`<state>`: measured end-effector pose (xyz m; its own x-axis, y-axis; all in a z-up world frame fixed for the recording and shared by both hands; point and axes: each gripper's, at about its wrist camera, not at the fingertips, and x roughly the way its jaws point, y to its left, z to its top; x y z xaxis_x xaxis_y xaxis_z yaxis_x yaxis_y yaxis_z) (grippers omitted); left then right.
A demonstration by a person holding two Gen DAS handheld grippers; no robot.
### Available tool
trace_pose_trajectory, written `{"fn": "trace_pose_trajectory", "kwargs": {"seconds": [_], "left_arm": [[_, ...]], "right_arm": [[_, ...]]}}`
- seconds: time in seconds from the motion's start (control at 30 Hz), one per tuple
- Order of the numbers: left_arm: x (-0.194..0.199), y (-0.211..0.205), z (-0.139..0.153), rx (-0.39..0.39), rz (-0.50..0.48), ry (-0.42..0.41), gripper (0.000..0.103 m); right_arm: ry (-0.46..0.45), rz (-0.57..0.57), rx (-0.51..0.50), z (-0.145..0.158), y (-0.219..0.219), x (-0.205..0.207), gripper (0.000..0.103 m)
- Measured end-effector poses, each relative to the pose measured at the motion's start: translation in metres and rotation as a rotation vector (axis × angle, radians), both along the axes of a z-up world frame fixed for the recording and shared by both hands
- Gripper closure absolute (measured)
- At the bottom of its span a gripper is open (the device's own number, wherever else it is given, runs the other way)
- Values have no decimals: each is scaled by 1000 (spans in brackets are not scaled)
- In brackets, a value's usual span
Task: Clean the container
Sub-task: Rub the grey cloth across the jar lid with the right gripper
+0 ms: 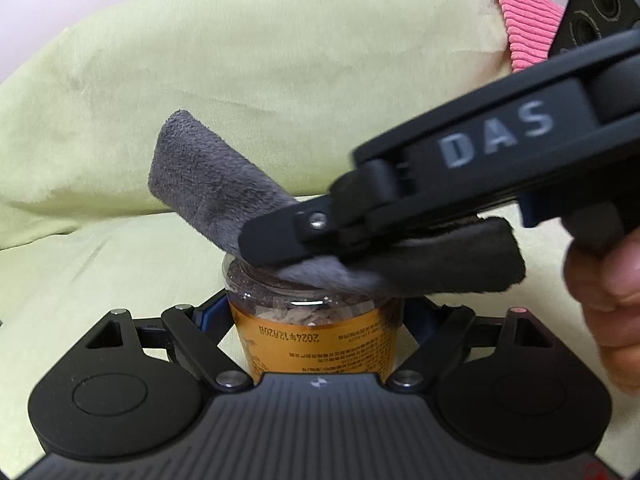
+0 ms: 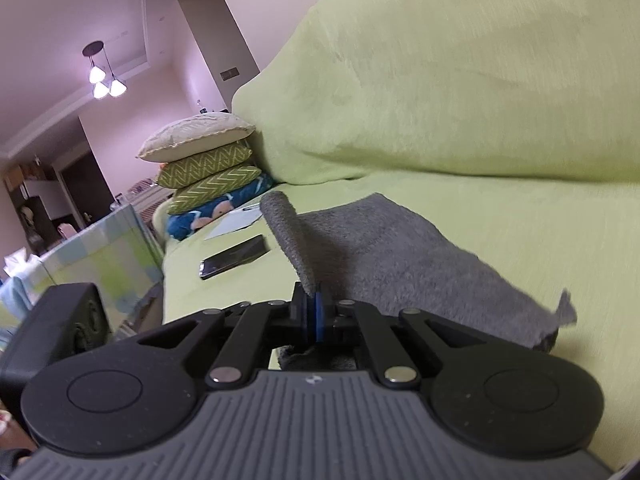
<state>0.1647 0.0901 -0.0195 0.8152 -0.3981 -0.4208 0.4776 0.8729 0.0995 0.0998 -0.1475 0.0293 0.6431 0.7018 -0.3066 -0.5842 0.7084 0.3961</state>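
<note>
Clear plastic container with an orange label, seen at six o'clock in the left wrist view, clamped between the two fingers of the left gripper; its jaws stand apart only by the container's width, and its top end points away from the camera toward twelve o'clock. Grey cloth lies over that top end, touching it; one flap stands up toward ten o'clock, another trails toward three o'clock. The right gripper enters from two o'clock, level and slightly blurred, its jaws closed on the cloth; in the right wrist view the blue pads meet on a fold of the same cloth, which spreads toward two o'clock. A hand holds that gripper's handle at three o'clock. Below and behind lies a pale green sofa cover; open seat to nine o'clock, backrest rising at twelve. Further off, at nine to ten o'clock in the right wrist view: a phone, papers, stacked cushions; a pink ribbed fabric at one o'clock in the left wrist view.
</note>
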Motion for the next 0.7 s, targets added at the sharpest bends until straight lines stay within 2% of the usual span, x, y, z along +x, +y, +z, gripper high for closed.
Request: {"fn": "trace_pose_trajectory", "kwargs": {"seconds": [0.13, 0.3, 0.53, 0.7], "left_arm": [[1, 1, -2, 1, -4, -7, 19], [1, 3, -4, 5, -8, -12, 19], [1, 8, -7, 9, -17, -13, 19], [2, 14, -9, 2, -20, -9, 19]], "right_arm": [[-47, -29, -49, 2, 3, -2, 102], [-61, -52, -81, 4, -3, -3, 102], [-24, -53, -94, 9, -12, -9, 102], [58, -38, -31, 9, -23, -12, 101]]}}
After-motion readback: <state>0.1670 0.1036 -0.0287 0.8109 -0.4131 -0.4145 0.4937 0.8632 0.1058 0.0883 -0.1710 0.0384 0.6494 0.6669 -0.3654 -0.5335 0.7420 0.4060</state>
